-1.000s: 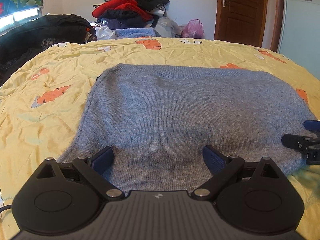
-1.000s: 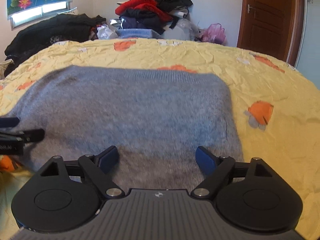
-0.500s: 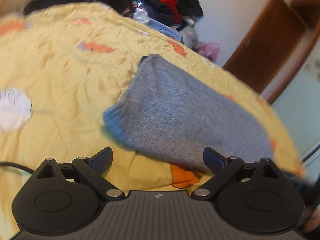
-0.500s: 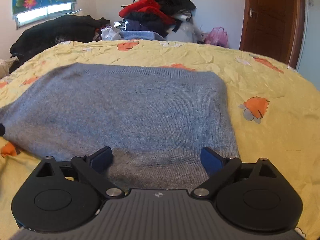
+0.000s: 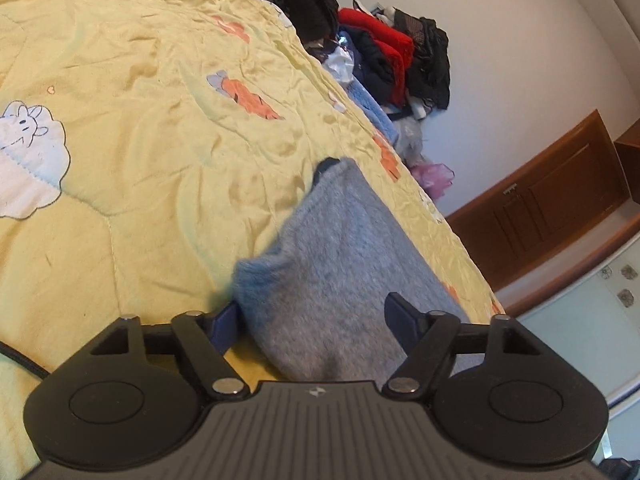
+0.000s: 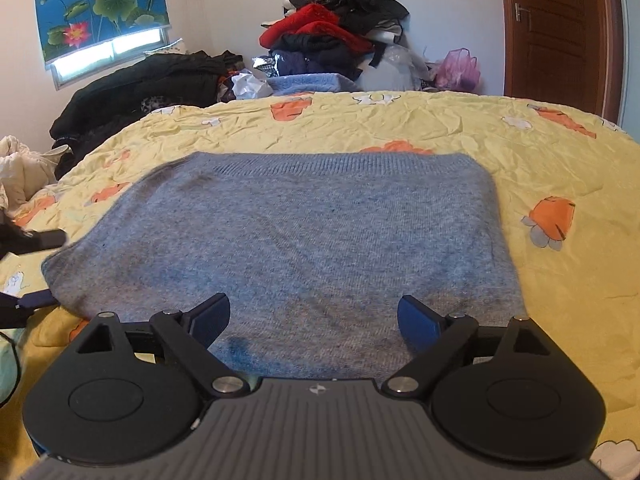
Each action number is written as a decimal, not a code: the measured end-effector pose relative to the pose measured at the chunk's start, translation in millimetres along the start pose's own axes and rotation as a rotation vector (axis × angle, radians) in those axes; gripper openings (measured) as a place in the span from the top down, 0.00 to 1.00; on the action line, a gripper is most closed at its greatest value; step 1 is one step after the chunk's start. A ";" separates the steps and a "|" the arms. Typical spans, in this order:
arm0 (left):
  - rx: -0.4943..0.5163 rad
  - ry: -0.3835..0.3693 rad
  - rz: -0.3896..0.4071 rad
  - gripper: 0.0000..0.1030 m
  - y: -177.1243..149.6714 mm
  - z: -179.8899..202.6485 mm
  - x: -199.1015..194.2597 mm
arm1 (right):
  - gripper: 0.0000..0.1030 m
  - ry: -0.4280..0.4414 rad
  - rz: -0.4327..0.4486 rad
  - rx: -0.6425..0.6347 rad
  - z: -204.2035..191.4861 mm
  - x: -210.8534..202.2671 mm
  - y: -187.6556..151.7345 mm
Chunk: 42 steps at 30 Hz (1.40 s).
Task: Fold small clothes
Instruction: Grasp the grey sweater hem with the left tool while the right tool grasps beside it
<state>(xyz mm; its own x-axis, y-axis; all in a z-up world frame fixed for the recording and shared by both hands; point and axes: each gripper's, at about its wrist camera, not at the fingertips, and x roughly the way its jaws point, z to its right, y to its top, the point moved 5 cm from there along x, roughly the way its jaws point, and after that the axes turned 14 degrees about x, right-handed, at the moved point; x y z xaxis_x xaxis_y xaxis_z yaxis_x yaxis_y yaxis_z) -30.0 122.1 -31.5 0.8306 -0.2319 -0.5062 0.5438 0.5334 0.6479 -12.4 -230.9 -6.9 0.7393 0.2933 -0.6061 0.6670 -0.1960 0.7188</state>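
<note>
A grey knitted sweater point(image 6: 300, 232) lies folded flat on the yellow bedspread point(image 6: 440, 128). My right gripper point(image 6: 314, 318) is open over the sweater's near edge, with nothing between its fingers. My left gripper point(image 5: 312, 320) is rolled on its side at the sweater's point(image 5: 340, 260) left end. Its jaws are closing with the near left corner between them; one finger sits low beside the edge, the other above the knit, and a gap still shows. In the right wrist view the left gripper point(image 6: 40, 268) shows at the far left, straddling that corner.
A heap of red, black and blue clothes point(image 6: 332, 36) is piled against the far wall, beside a black coat point(image 6: 140, 84) and a pink bag point(image 6: 458, 68). A brown door point(image 6: 560, 32) stands at the right. Bare yellow bedspread point(image 5: 140, 160) spreads left of the sweater.
My left gripper has swung from the sweater's near edge to its left end, rolled onto its side, and its jaws have narrowed around the corner. The right gripper has lifted slightly.
</note>
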 end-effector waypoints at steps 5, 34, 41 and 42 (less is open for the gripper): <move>0.040 0.104 0.006 0.77 -0.8 -3.3 5.6 | 0.11 0.021 -0.010 -0.010 -8.7 -0.4 6.8; 0.685 0.209 0.069 0.95 -40.5 86.3 12.3 | 0.20 0.287 -0.609 -0.210 -225.6 184.2 64.2; 0.681 0.213 0.059 0.95 -38.7 83.2 13.6 | 0.81 0.170 -0.518 -0.385 -228.7 199.6 62.6; 0.688 0.218 0.061 0.95 -39.5 84.6 11.6 | 0.83 0.187 -0.512 -0.371 -223.0 196.8 67.2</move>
<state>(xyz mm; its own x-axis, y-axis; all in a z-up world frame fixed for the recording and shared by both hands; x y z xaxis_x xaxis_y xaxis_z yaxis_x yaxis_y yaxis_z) -31.8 29.6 -14.8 0.8580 -0.0128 -0.5136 0.5093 -0.1092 0.8536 157.4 22.3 -2.0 0.2859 0.4280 -0.8574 0.8294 0.3376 0.4451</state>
